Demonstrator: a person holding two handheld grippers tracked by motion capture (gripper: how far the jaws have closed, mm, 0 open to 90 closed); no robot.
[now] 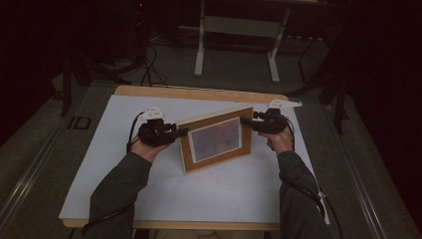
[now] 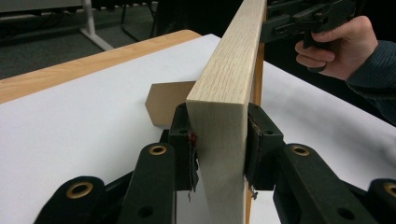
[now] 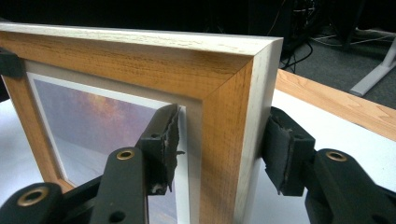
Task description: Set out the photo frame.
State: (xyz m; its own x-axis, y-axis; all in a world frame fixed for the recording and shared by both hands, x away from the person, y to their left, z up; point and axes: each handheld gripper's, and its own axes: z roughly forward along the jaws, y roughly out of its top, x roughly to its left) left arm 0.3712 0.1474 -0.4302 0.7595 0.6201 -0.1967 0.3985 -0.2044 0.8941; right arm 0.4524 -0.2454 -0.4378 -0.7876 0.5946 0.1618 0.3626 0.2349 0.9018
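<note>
A wooden picture frame point(image 1: 216, 139) with a bluish picture stands upright on the white table top point(image 1: 149, 194), propped from behind by its brown stand point(image 2: 163, 105). My left gripper point(image 1: 181, 132) is shut on the frame's left edge; in the left gripper view both pads press the pale side of the frame point(image 2: 224, 88). My right gripper point(image 1: 245, 121) is at the frame's upper right corner. In the right gripper view its jaws straddle the frame's point(image 3: 140, 65) corner, one pad in front of the picture and one behind, not visibly pressing.
The white top lies on a wooden table whose far edge point(image 1: 199, 93) shows behind the frame. Beyond it, on the dark floor, stand the white legs of a desk point(image 1: 200, 50) and some cables. Both forearms come in from the bottom.
</note>
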